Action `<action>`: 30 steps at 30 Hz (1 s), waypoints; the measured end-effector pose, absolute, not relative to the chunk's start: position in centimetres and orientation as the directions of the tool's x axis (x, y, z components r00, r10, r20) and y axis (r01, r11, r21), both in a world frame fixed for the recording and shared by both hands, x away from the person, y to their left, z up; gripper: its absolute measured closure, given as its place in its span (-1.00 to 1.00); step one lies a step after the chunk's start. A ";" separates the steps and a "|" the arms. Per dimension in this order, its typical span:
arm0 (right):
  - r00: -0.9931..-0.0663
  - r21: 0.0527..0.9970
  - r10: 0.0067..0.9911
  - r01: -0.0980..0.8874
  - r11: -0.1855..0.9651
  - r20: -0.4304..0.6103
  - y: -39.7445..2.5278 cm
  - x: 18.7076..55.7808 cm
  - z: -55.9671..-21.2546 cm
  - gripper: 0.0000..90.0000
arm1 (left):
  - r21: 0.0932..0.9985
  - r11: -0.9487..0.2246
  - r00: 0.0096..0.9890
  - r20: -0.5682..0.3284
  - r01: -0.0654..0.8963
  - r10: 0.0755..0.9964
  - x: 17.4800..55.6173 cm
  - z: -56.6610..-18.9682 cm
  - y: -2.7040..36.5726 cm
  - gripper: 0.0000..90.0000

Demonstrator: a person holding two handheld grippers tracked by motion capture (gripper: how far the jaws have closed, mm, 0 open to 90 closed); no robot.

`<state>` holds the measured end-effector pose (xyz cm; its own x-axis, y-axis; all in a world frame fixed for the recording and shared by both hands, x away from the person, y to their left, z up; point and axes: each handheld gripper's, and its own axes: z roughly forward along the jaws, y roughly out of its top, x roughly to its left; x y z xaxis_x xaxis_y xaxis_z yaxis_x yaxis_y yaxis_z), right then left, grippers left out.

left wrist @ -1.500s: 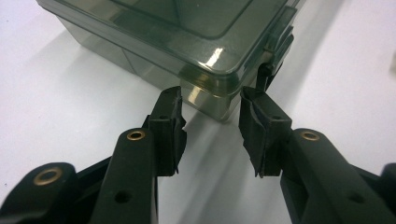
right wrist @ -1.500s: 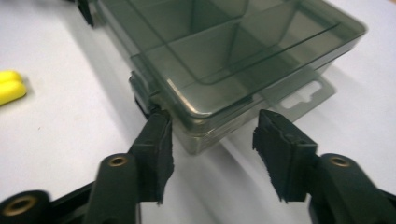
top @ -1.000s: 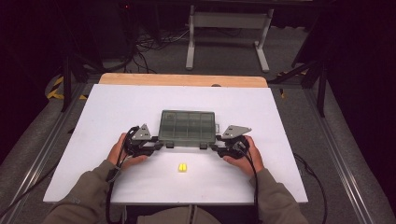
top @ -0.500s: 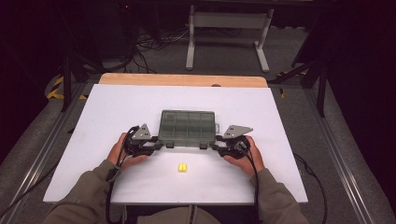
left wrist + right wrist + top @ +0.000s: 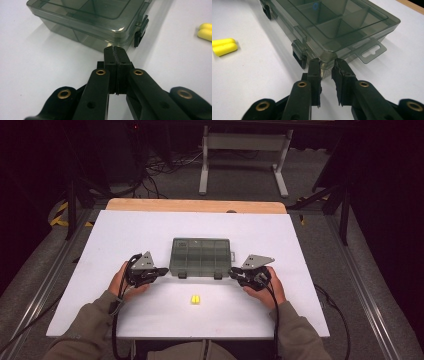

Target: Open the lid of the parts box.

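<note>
Both grippers sit as before in the high view, left gripper [image 5: 161, 270] and right gripper [image 5: 234, 272] flanking the compartment box [image 5: 201, 256] mid-table, yellow earplugs [image 5: 195, 299] nearer the person. Left gripper view: jaws pressed together at the box's corner [image 5: 120, 42]. Right gripper view: jaws slightly parted, straddling the other corner [image 5: 328, 58].

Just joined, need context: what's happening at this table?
A person holds a gripper in each hand at the near corners of a closed smoky compartment box on a white table. The left gripper is shut, its tips at the box's near-left corner beside a latch. The right gripper is slightly open at the near-right corner; whether it touches is unclear. Both latches look closed. Two yellow earplugs lie loose in front of the box.
</note>
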<state>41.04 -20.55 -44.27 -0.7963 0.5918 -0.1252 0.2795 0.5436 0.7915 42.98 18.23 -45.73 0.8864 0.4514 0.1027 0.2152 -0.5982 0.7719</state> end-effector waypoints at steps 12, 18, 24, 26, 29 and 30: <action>-0.793 0.815 0.590 0.239 0.528 -0.149 -20.6 40.8 -44.0 0.95 | 0.795 -0.578 0.872 0.140 0.184 0.469 42.8 -45.4 18.0 1.00; -0.774 0.830 0.607 0.213 0.515 -0.178 -20.6 40.7 -43.8 1.00 | 0.826 -0.541 0.867 0.148 0.157 0.476 42.7 -45.2 17.8 1.00; -0.737 0.844 0.640 0.187 0.502 -0.218 -20.5 40.8 -44.0 0.89 | 0.858 -0.490 0.850 0.139 0.152 0.508 42.7 -45.0 18.0 0.90; -0.732 0.847 0.645 0.186 0.498 -0.219 -20.5 40.9 -44.0 0.86 | 0.860 -0.488 0.846 0.143 0.151 0.514 42.7 -45.0 17.9 0.86; -0.697 0.859 0.678 0.178 0.479 -0.234 -20.6 41.3 -44.1 0.66 | 0.865 -0.479 0.833 0.149 0.152 0.533 42.9 -45.1 17.9 0.83; -0.693 0.859 0.679 0.172 0.482 -0.243 -20.6 41.3 -44.1 0.59 | 0.867 -0.474 0.827 0.150 0.153 0.542 42.9 -45.1 17.9 0.80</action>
